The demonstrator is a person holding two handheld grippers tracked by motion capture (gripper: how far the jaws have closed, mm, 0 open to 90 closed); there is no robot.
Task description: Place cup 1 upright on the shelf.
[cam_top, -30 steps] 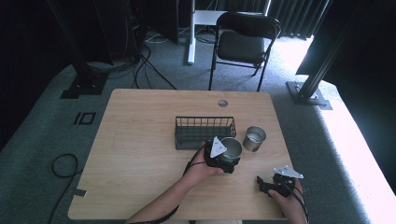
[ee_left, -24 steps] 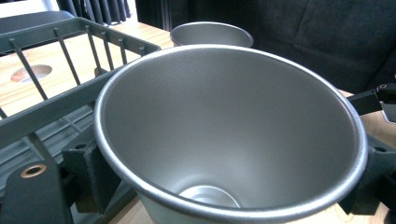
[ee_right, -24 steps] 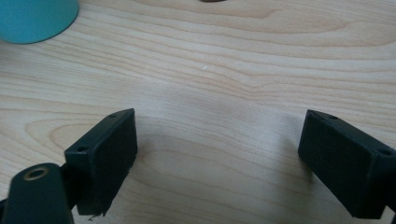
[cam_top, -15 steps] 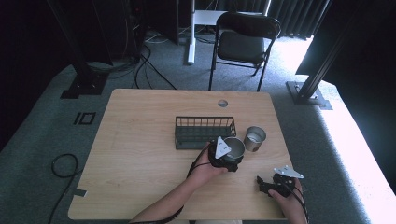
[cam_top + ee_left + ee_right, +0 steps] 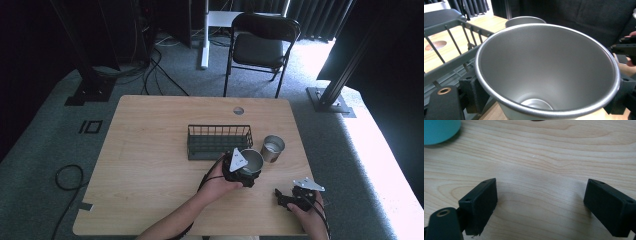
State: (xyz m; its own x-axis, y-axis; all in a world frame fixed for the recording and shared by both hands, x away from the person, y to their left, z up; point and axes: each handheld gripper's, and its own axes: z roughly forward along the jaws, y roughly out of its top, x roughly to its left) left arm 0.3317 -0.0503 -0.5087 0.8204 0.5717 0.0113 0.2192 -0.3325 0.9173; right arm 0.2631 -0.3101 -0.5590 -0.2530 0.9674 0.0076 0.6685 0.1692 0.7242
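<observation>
My left gripper (image 5: 248, 167) is shut on a steel cup (image 5: 252, 160), one black jaw on each side of its wall. In the left gripper view the cup (image 5: 544, 67) stands upright between the jaws with its empty inside facing the camera, and the gripper (image 5: 547, 100) holds it low on the body. It sits just in front of the right end of a dark wire basket (image 5: 219, 142). A second steel cup (image 5: 273, 147) stands upright on the table to the right. My right gripper (image 5: 282, 197) rests near the front right edge, open, with bare wood between its jaws (image 5: 541, 202).
The wooden table (image 5: 150, 150) has a round hole (image 5: 238, 110) near its far edge. The basket's bars (image 5: 449, 62) run close along the left of the held cup, the other cup (image 5: 524, 20) behind it. A teal thing (image 5: 439, 130) lies ahead-left of the right gripper. A black chair (image 5: 260, 47) stands beyond the table.
The left gripper has edged slightly right against the steel cup. The right gripper has kept still.
</observation>
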